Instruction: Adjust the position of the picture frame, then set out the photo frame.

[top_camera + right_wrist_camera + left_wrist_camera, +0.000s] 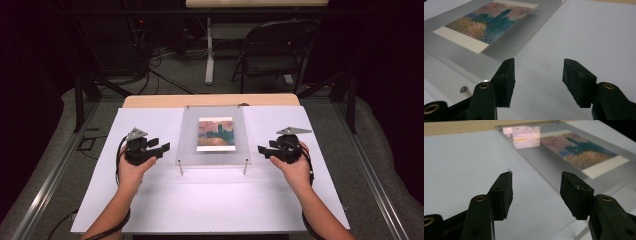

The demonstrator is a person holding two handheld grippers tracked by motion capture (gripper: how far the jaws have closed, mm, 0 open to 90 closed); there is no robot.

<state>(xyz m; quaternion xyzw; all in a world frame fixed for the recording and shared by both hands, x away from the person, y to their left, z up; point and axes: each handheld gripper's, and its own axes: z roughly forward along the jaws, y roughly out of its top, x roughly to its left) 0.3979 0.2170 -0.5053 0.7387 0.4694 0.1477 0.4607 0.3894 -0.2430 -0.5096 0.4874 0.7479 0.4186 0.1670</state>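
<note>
A clear acrylic sheet [189,131] stands on short metal legs in the middle of the white table top [210,195]. Under it lies a small painted picture [216,134] in pink, teal and orange, also seen as the picture [584,151] and the picture [487,21] in the gripper views. My left gripper [167,147] hovers to the left of the sheet, jaws apart and empty [536,185]. My right gripper [261,150] hovers to the right of the sheet, also open with nothing between its jaws [539,72].
The white board rests on a wooden table [210,100]. Two metal legs [180,168] of the sheet stand at its near edge. Beyond the table are a folding chair [277,50], another table's leg [209,55] and cables on the floor.
</note>
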